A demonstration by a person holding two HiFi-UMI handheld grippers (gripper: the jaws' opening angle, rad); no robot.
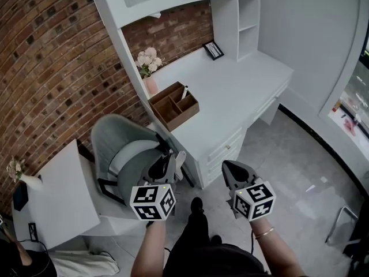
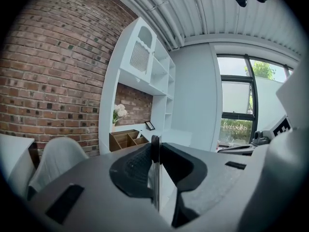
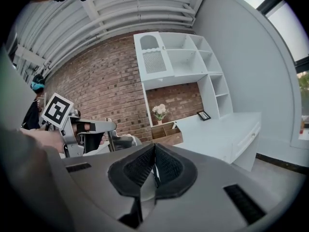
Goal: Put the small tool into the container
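Head view: the tool, a white stick, stands tilted in the box's right rear compartment, upper centre of frame. Both grippers sit well below it, jaws pressed together and empty; left gripper looks slightly nearer than right gripper.

One wooden organizer is holding one white tool at twelve o'clock. One grey chair is standing at nine o'clock.
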